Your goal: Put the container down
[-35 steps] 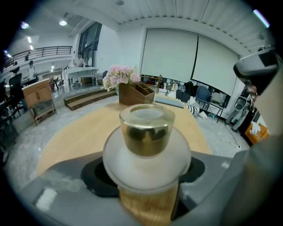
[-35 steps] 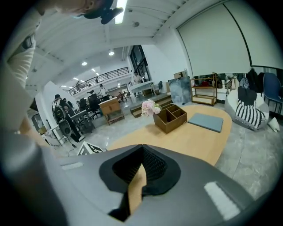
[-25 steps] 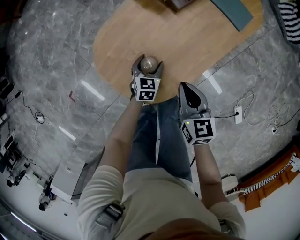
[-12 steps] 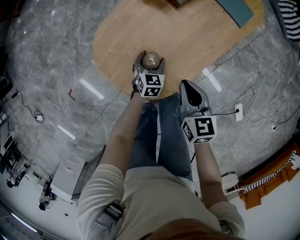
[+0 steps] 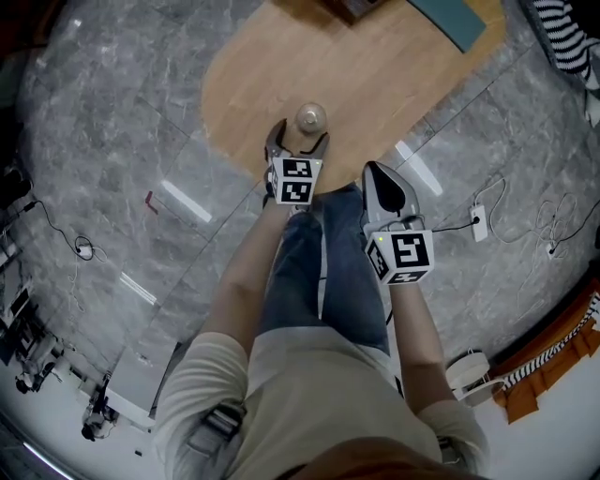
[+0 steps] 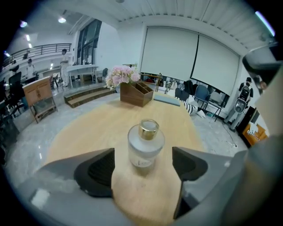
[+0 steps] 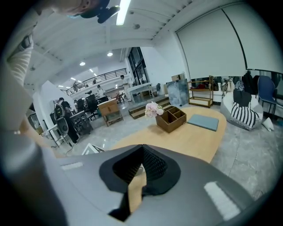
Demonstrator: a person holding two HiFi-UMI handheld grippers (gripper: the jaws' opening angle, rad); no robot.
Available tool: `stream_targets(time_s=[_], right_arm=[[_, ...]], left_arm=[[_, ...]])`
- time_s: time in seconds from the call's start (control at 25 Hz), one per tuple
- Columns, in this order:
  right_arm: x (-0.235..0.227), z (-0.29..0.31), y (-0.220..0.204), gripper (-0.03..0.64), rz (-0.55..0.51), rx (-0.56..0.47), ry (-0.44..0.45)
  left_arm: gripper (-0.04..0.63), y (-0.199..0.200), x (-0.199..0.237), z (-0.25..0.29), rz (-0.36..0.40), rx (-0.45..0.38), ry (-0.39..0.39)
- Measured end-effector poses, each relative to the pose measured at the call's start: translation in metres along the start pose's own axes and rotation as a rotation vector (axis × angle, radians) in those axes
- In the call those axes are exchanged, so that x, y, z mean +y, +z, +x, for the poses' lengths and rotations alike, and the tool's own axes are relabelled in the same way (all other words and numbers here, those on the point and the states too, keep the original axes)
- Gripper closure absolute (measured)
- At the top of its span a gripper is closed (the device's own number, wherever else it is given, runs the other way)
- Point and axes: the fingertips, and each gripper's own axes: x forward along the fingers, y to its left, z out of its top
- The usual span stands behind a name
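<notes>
A frosted glass container [image 5: 311, 117] with a gold cap stands upright on the oval wooden table [image 5: 375, 66], near its front edge. My left gripper [image 5: 300, 137] is just behind it, jaws opening wide. In the left gripper view the container [image 6: 145, 148] stands a little ahead of the left gripper [image 6: 143, 170], apart from both dark pads [image 6: 98, 170]. Lower right in the head view, over the person's jeans, my right gripper [image 5: 377, 172] is shut. The right gripper view shows the right gripper [image 7: 141, 152] with its pads together and nothing between them.
A wooden organiser box [image 6: 137, 93] with pink flowers [image 6: 121, 75] and a grey-blue pad [image 5: 450, 19] lie at the table's far end. A power strip [image 5: 478, 228] and cables lie on the marble floor to the right. A striped cushion [image 7: 243, 114] lies beyond the table.
The left gripper has let go of the container and drawn back toward the person; the container stays standing on the table. The right gripper has hardly moved.
</notes>
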Motion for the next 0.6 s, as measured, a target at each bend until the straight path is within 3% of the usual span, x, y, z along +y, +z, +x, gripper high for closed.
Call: stream_targets(time_s=[0.2,0.32,0.48,0.6], right_arm=[[0.031,-0.022,0.01,0.618,-0.005,-0.034,-0.001],[0.051,-0.037,0.015,0.618,-0.012,-0.049,-0.001],[0.072,-0.061,0.023,0.618,-0.032,-0.069,-0.004],[0.081,-0.082,0.028,0.618,-0.013,-0.087,-0.021]], left_arm=[[0.2,0.002,-0.01,-0.055,-0.006,-0.004,-0.038],[0.273,0.007,-0.017,-0.09,0.002,-0.032,-0.048],[0.373,0.02,-0.023,-0.138,-0.049,-0.089,-0.058],[0.432,0.023,-0.025,-0.168,-0.069,-0.09,-0.013]])
